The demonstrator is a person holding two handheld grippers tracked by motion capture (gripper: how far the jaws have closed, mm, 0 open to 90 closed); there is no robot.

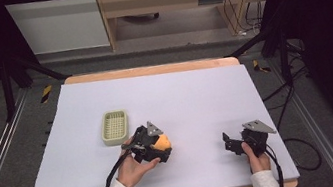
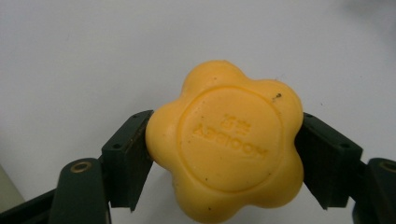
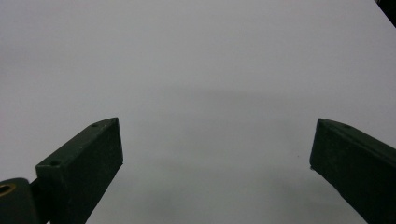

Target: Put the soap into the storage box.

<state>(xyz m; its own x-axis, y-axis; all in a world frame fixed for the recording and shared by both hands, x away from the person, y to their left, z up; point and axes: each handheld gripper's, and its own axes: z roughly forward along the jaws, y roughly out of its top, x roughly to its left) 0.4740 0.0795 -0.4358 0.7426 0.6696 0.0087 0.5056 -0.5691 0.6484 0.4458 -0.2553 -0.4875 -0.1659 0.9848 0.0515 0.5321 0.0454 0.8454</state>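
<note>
Soap (image 2: 226, 149), yellow and flower-shaped with 6 lobes, sits squarely between my left jaws, 1 pad pressed to each of its 2 flanks; raised lettering shows on its round face. My left gripper (image 2: 224, 158) therefore pinches the soap, and white tabletop (image 2: 93, 56) lies beyond it, ahead of the jaws. From the high view, my left gripper (image 1: 160, 145) carries the soap (image 1: 162, 142) at its tip, pointing toward my right side, with my left hand (image 1: 133, 169) wrapped around its body. A pale, ribbed dish (image 1: 114, 127) rests on the table (image 1: 179, 91) just behind and to the outer side of these jaws, close to them but not touching.

My right gripper (image 3: 215, 154) has its 2 jaws spread wide, with bare white surface between and ahead of them. From the high view, my right gripper (image 1: 230, 144) is held by my right hand (image 1: 255, 158) well apart from the soap, its jaws pointing toward my left gripper.
</note>
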